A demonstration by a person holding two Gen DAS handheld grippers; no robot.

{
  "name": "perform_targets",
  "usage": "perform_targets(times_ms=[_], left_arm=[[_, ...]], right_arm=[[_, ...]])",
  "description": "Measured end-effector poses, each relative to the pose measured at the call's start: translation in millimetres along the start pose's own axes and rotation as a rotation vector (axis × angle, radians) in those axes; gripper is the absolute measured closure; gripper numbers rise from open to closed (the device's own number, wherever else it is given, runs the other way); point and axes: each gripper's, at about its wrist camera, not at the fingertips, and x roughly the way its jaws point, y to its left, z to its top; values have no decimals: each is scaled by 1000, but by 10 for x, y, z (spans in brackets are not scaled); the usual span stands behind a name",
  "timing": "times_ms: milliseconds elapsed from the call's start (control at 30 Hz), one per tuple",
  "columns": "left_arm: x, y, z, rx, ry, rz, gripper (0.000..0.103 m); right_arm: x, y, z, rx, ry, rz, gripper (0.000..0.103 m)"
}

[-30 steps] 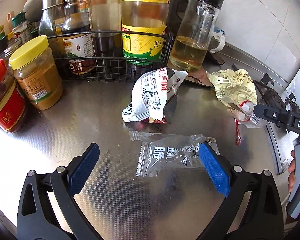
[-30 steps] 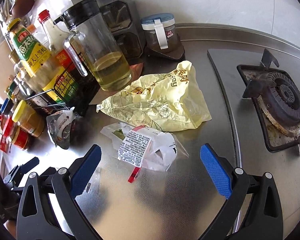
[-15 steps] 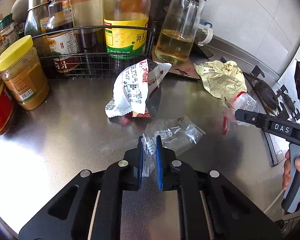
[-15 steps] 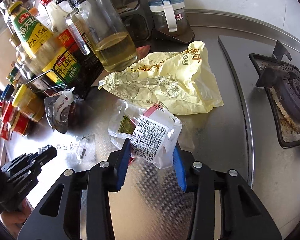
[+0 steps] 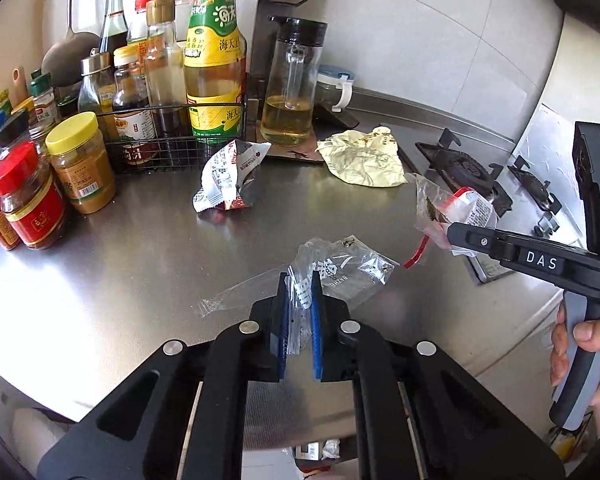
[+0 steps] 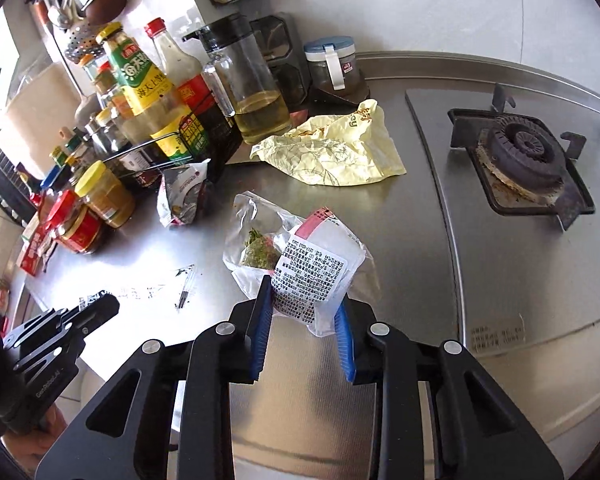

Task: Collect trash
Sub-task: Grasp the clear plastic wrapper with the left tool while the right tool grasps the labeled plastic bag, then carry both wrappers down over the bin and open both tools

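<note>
My left gripper (image 5: 300, 280) is shut on a clear printed wrapper (image 5: 348, 264), held just above the steel counter (image 5: 140, 272). My right gripper (image 6: 304, 300) has its jaws closing on a clear bag with a white label (image 6: 316, 276) and green flakes inside; the pads press it and it hangs off the counter. The left wrist view shows that bag (image 5: 472, 208) at the right gripper's tip (image 5: 456, 232). A silver and red snack packet (image 5: 224, 178) (image 6: 182, 196) and a crumpled yellow bag (image 5: 364, 158) (image 6: 332, 152) lie on the counter.
A wire rack of sauce bottles (image 5: 172, 148), a glass oil jug (image 5: 290, 112) and jars (image 5: 82, 164) line the back left. A gas burner (image 6: 520, 160) sits at the right. A hand (image 5: 592, 344) holds the right gripper's handle near the counter's front edge.
Both grippers went from wide open to closed on their wrappers. Each has pulled back and up from the counter, carrying its wrapper along.
</note>
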Motion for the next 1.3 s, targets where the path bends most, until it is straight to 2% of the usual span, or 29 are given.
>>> perform_targets(times_ms=[167, 333, 600, 733, 900, 1133, 1300], left_arm=[[-449, -166, -360, 16, -12, -19, 95], [-728, -333, -771, 28, 2, -47, 95], [-713, -545, -1496, 35, 107, -88, 95], [-557, -577, -1765, 19, 158, -91, 95], [-159, -590, -2094, 6, 254, -81, 95], [556, -551, -2571, -16, 396, -68, 95], [1048, -472, -2805, -13, 456, -58, 95]], right_arm=[[-408, 63, -394, 14, -21, 0, 73], [-696, 85, -868, 28, -13, -5, 73], [-792, -51, -1667, 67, 67, -31, 73], [-635, -181, -1992, 87, 135, -49, 73], [-289, -348, -2288, 109, 223, -58, 73], [447, -621, -2639, 183, 367, -35, 73], [1028, -751, -2825, 204, 448, -47, 73]])
